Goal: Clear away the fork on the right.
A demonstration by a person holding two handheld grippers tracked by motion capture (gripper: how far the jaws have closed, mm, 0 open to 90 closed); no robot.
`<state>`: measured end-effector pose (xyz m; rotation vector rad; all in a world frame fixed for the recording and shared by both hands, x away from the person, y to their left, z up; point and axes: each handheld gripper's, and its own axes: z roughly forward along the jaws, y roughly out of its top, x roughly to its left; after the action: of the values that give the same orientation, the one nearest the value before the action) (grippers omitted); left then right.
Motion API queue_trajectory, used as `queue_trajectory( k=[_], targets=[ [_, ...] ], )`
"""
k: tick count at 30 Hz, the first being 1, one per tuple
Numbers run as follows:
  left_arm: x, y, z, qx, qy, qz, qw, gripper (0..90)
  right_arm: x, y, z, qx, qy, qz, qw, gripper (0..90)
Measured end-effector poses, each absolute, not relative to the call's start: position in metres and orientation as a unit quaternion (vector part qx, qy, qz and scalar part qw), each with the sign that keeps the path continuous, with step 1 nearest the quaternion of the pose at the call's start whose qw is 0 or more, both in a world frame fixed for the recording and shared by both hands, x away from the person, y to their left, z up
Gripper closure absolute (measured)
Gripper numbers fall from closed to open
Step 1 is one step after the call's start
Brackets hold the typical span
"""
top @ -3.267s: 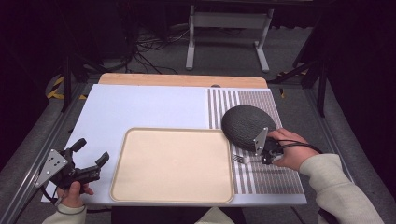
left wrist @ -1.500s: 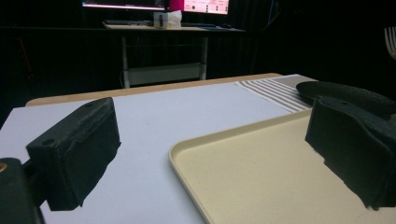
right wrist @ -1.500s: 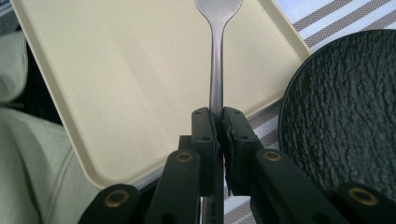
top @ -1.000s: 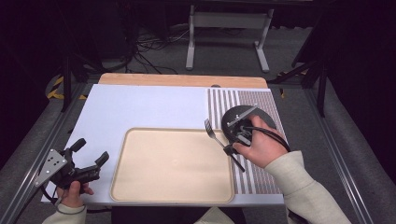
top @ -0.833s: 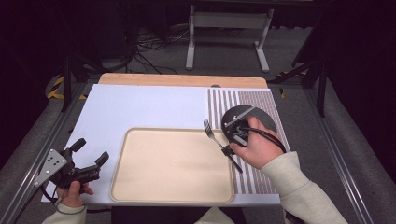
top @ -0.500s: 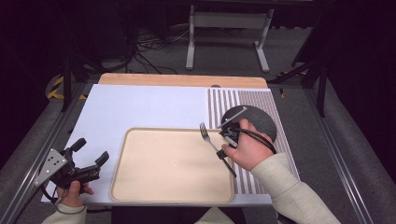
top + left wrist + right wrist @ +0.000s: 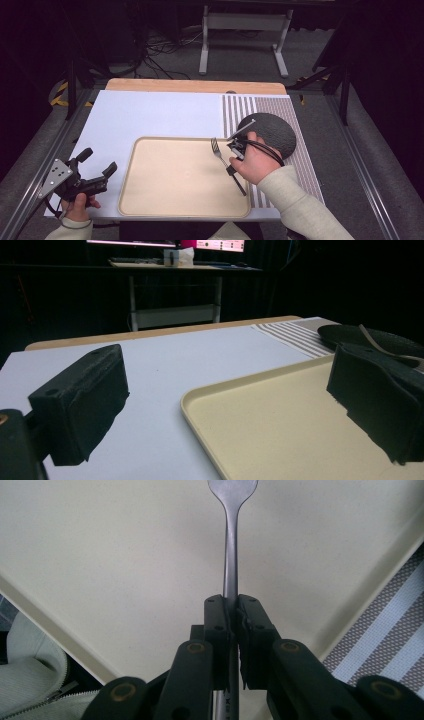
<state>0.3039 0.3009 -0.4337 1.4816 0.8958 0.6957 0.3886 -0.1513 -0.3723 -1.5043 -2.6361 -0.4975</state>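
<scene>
Between our right gripper's [image 7: 232, 625] tight jaws sits the fork [image 7: 230, 555], tines pointing ahead over the beige tray [image 7: 165, 200], maybe to set it down. Our left gripper [image 7: 95, 177] waits, jaws apart.

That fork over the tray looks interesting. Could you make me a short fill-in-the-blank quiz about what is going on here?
1. The right gripper is shut on the handle of a ____.
2. The fork is held above the beige ____.
3. The left gripper has its jaws ____, with nothing between them.
4. The round dark plate lies on the ____ mat.

Missing words: fork; tray; open; striped
</scene>
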Motion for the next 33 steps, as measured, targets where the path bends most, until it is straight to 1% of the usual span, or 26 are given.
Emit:
queue_trajectory(
  k=[7, 13, 24, 33],
  targets=[
    [0.304, 0.301, -0.434, 0.638, 0.385, 0.299, 0.596, 3.4, 0.39, -0.145, -0.385, -0.511, -0.846, -0.14, 0.059, 83.8],
    [0.304, 0.302, -0.434, 0.637, 0.385, 0.3, 0.596, 3.4, 0.392, -0.141, -0.394, -0.521, -0.841, -0.127, 0.069, 83.7],
    [0.305, 0.302, -0.433, 0.638, 0.385, 0.3, 0.595, 3.4, 0.397, -0.141, -0.408, -0.542, -0.83, -0.108, 0.077, 83.7],
    [0.305, 0.303, -0.433, 0.638, 0.385, 0.299, 0.596, 3.4, 0.399, -0.139, -0.413, -0.548, -0.827, -0.099, 0.08, 83.6]
  ],
)
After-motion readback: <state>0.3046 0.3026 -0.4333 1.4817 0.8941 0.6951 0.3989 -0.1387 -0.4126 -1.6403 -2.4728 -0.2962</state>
